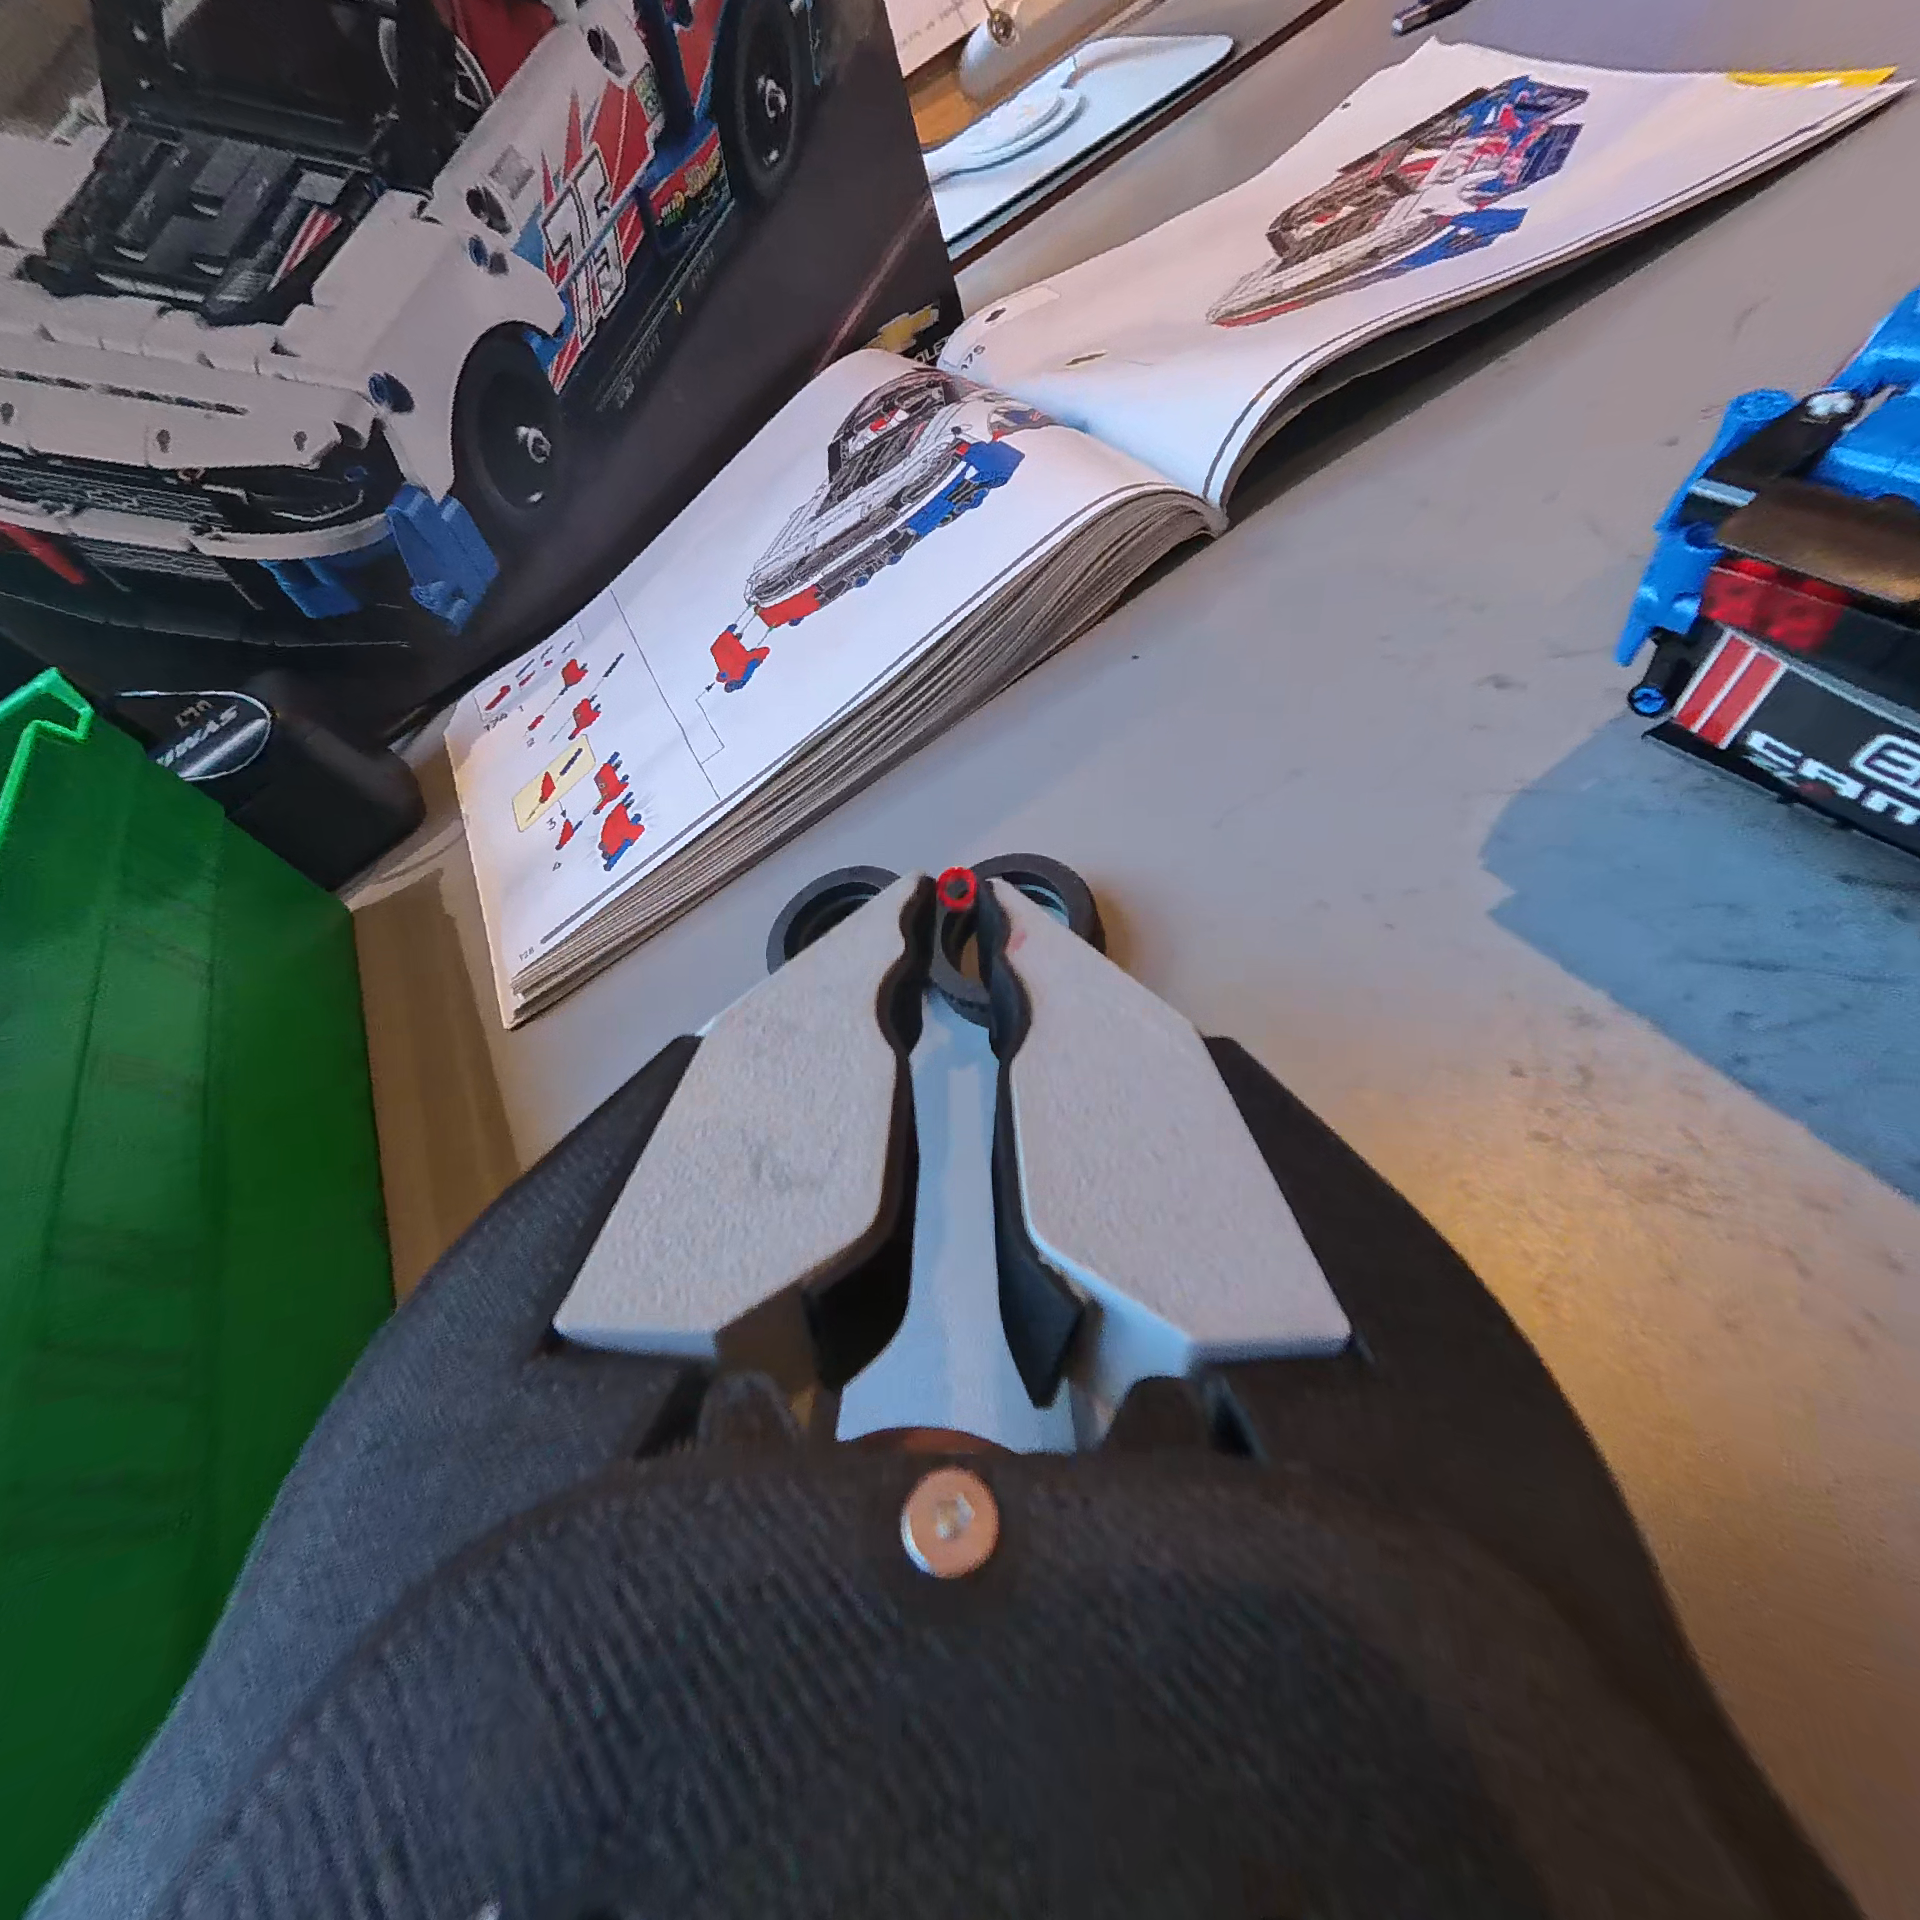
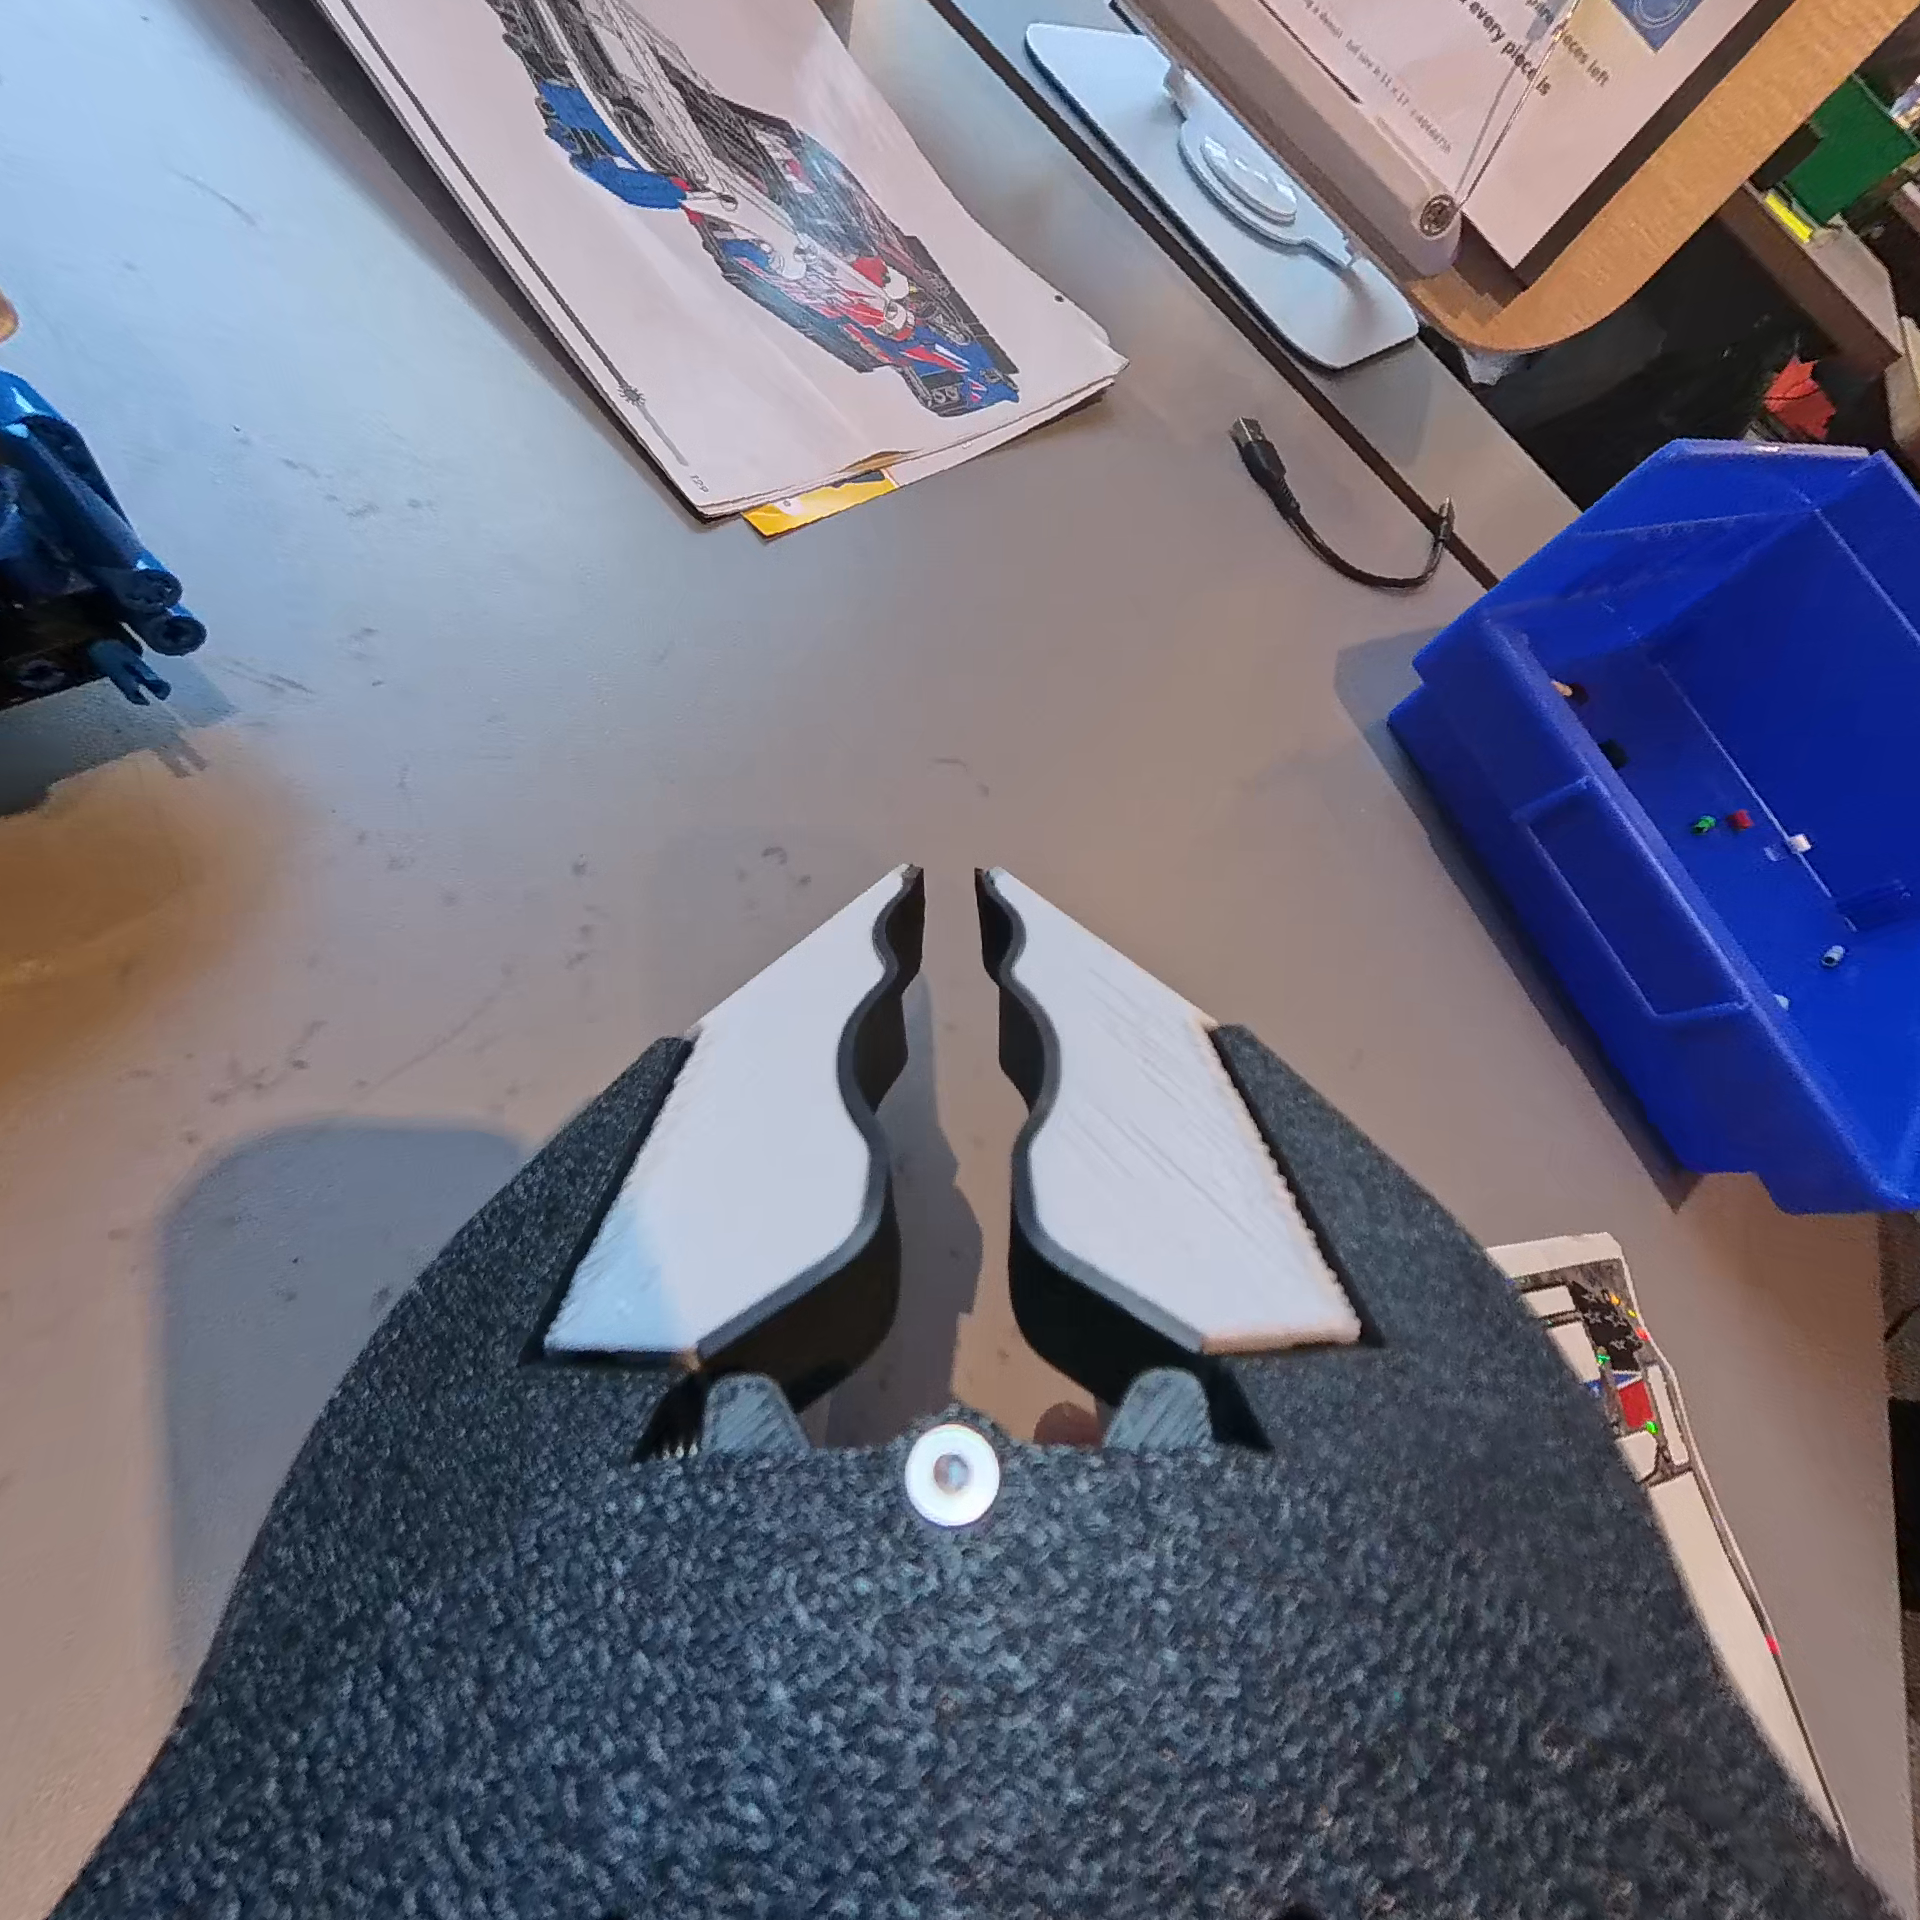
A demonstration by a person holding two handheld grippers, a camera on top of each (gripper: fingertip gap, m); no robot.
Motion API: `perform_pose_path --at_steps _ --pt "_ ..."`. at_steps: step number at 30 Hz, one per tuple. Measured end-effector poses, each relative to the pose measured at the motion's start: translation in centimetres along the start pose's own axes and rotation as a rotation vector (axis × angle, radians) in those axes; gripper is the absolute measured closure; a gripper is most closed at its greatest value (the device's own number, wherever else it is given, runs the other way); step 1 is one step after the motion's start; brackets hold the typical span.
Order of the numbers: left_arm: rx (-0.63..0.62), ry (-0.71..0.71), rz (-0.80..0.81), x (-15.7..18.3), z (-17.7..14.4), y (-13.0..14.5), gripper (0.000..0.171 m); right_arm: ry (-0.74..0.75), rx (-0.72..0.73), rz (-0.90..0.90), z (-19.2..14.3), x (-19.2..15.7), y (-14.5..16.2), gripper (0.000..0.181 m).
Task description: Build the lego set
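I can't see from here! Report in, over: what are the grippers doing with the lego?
Left gripper shut on small red piece, black tyres behind. Right gripper open, empty, above bare table. Blue car model apart, untouched. Nothing blocking.

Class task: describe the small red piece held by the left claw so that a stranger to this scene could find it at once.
Start at the open instruction booklet on the grey table. Just below its near corner, the left claw is shut on a small red piece. It is the only red thing there, a tiny ring in front of black tyres.

Left tool (image 1: 956,896) pinched tight at its tips; right tool (image 2: 948,881) slightly parted, empty.
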State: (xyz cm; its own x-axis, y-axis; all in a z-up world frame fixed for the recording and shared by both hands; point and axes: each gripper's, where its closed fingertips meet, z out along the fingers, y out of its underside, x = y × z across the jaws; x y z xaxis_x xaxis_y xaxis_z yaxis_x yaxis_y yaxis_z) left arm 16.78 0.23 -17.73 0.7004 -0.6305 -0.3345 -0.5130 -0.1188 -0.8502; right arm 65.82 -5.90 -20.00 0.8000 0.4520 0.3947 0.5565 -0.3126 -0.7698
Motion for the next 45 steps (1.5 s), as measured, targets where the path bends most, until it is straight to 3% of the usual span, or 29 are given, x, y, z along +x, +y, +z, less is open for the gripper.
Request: perform_pose_path --at_steps 23,36,45 --pt "-0.08 -0.003 -0.007 0.6 0.4 0.9 0.167 -0.039 0.115 0.009 -1.4 -0.7 -1.8 0.173" --pt "-0.113 0.044 -0.043 0.8 0.7 1.4 0.167 -0.05 0.073 0.008 -0.6 -0.9 -1.3 0.173" --pt "-0.185 0.056 -0.023 1.3 1.3 2.3 0.167 -0.098 0.155 0.059 -1.7 -1.1 -2.4 0.174"
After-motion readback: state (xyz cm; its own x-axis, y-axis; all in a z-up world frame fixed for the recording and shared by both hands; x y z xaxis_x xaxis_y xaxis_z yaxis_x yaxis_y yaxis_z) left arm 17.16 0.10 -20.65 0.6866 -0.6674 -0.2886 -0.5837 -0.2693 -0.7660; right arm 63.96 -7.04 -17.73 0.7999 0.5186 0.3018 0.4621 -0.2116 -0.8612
